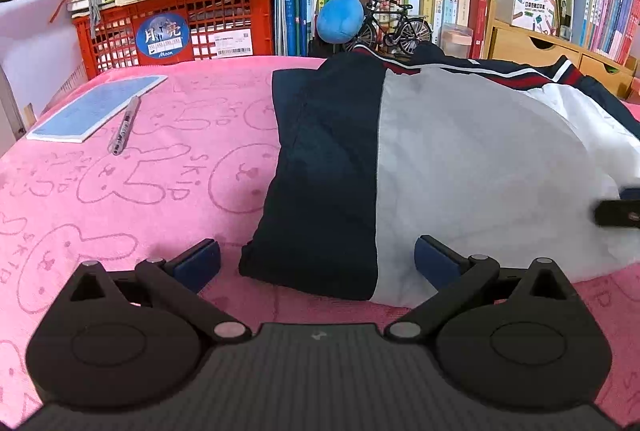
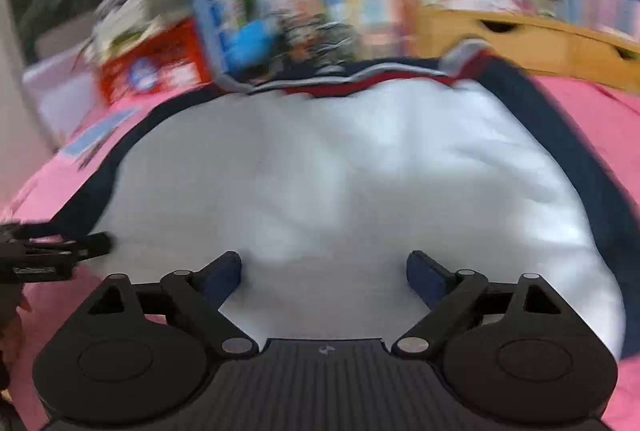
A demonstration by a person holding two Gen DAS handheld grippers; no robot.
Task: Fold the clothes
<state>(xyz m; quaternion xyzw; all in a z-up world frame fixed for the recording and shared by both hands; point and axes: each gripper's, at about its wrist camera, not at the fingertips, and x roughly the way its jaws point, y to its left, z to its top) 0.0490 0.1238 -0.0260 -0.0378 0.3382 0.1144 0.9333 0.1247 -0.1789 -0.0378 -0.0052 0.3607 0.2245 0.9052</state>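
Navy-and-white thin nylon jacket (image 1: 440, 167) is laid partly folded on the pink bunny-print towel (image 1: 140, 171), right of the blue notepad (image 1: 100, 107). Left gripper (image 1: 316, 263) and right gripper (image 2: 324, 271) are held spread, empty. Fabric is judged light, limp, slippery; near hem edge should be pinched.

Left claw (image 1: 318, 265) jaws spread wide, empty; right claw (image 2: 324, 273) likewise, view blurred.

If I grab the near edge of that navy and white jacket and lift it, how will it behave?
The jacket will probably go floppy: it lies in soft folds and creases on the pink towel, so the free part should drape and may unfold. Its smooth, windbreaker-like fabric looks thin and light, possibly slippery between the pads. The open left gripper likely needs a firm pinch.
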